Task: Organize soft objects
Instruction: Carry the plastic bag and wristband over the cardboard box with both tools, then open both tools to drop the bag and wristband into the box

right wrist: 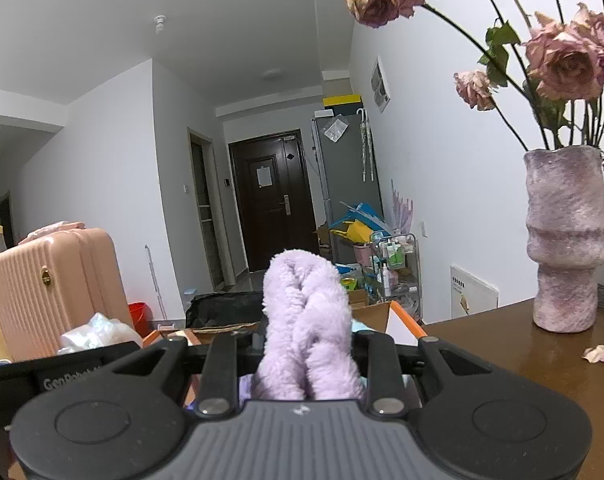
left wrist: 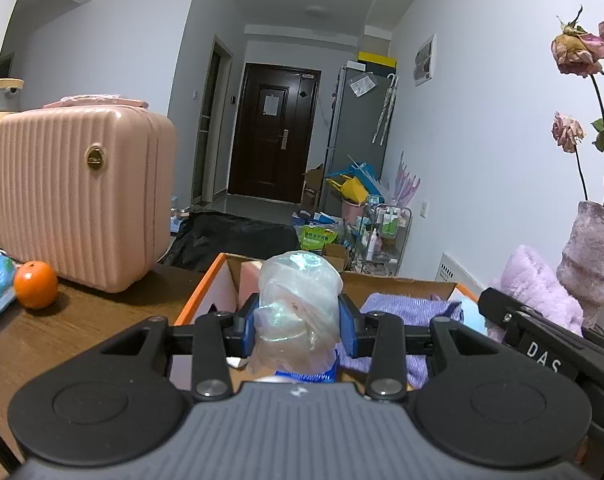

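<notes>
The left gripper [left wrist: 298, 326] squeezes a soft thing in a clear bag [left wrist: 298, 304], with its blue pads [left wrist: 347, 330] pressing both sides. It holds the bag over the open box [left wrist: 206, 284], likely so it can drop in. Inside the box lie a purple cloth [left wrist: 409, 308] and something pink, so the soft stuff seems to go there. The right gripper [right wrist: 307, 356] is pinched nearly shut on a fluffy purple towel [right wrist: 305, 320], folded so it stands up between the jaws. It is close by the box [right wrist: 405, 318] too, probably waiting its turn. The vase [right wrist: 565, 240] stands well off to the side, out of the way
</notes>
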